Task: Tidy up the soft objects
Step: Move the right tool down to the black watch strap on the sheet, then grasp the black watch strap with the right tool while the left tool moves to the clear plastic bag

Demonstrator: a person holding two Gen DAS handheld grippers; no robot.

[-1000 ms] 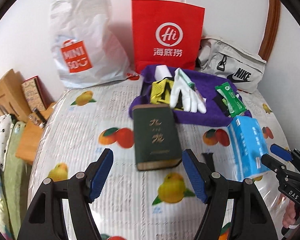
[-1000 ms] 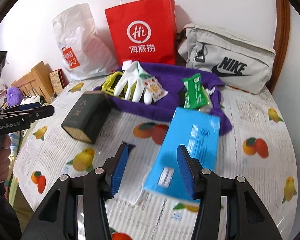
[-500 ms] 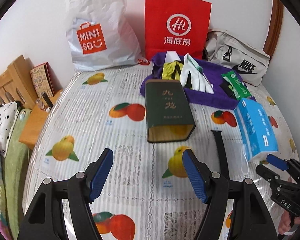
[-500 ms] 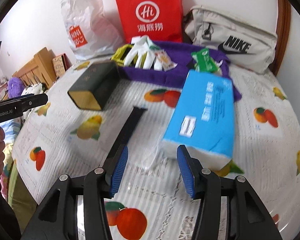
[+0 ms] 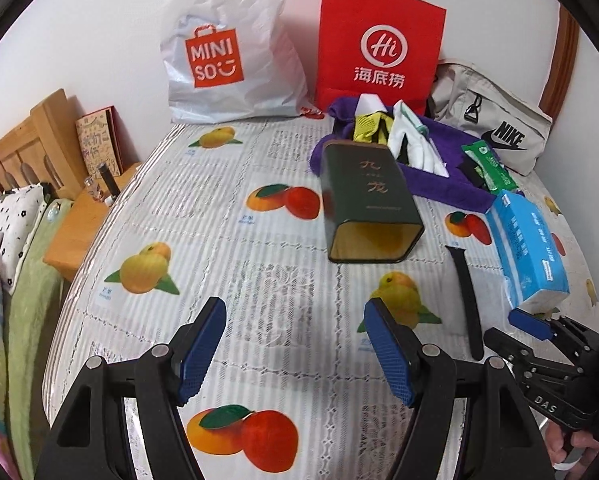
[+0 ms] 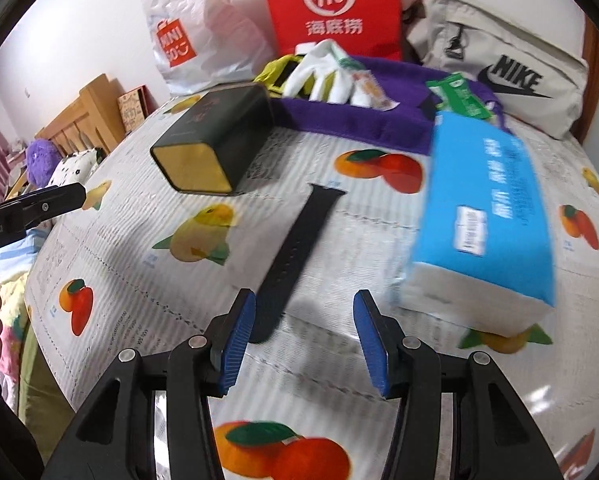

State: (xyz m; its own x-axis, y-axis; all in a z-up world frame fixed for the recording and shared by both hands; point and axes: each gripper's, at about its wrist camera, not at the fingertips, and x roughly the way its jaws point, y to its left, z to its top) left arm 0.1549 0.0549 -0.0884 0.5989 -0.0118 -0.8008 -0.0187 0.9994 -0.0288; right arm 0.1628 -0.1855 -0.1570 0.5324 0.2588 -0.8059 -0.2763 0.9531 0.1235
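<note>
Both grippers spread wide, pinching nothing. Left gripper [image 5: 295, 344] hovering over bare fruit-print tablecloth [image 5: 219, 240], loads of free cloth ahead and off to its left, right up to where the table drops away toward the wooden nightstand [image 5: 83, 216]. Right gripper [image 6: 301, 340] low over the near end of the black strap [image 6: 295, 248], left pad just beside the strap's tip, can't tell if touching. Blue tissue pack [image 6: 487, 216] sitting just right of the strap, close to the right pad. Dark green tin [image 5: 367, 196] lying on its side, open end facing the cameras. Purple cloth [image 6: 359, 120] bunched at the back with white gloves [image 6: 327, 76] and a green packet [image 6: 459, 96] on it, bags lined up along the wall behind.
</note>
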